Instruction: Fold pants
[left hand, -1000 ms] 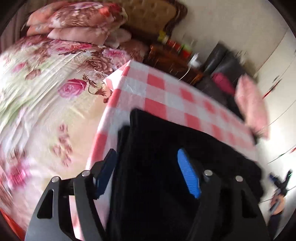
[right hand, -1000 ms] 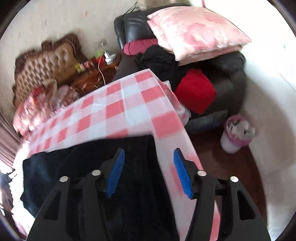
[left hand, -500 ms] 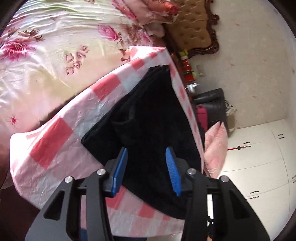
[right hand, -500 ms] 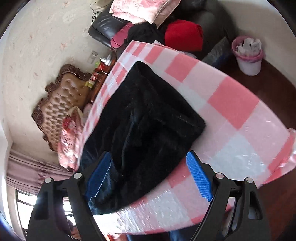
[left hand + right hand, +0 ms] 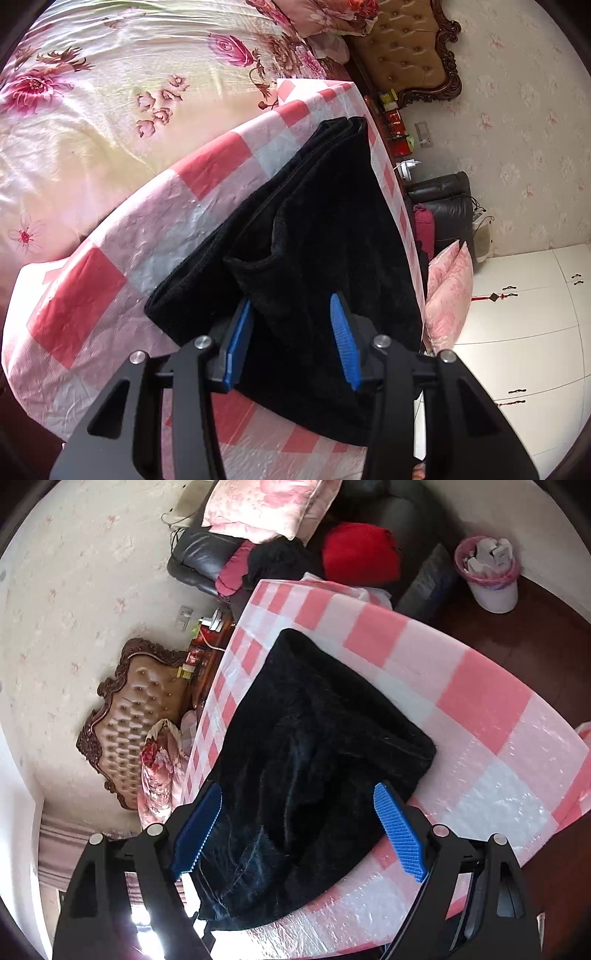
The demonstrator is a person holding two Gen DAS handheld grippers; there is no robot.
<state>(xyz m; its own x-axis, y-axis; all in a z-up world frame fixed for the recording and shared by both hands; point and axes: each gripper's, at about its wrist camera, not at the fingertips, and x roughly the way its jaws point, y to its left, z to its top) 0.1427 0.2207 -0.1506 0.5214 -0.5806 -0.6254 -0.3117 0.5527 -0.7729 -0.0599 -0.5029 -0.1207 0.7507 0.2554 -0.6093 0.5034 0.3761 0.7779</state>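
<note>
Clearly the folded black pants (image 5: pixel 325 236) lie on the checked tabletop (image 5: pixel 110 288) with one end at its near edge, so either spread, empty tool, left (image 5: pixel 293 341) or right (image 5: pixel 297 829), could nudge them overboard; open cloth remains on both sides.

home bedroom | floral bed (image 5: pixel 92 110) | tufted headboard (image 5: pixel 406 48) | wardrobe (image 5: pixel 524 332)
</note>
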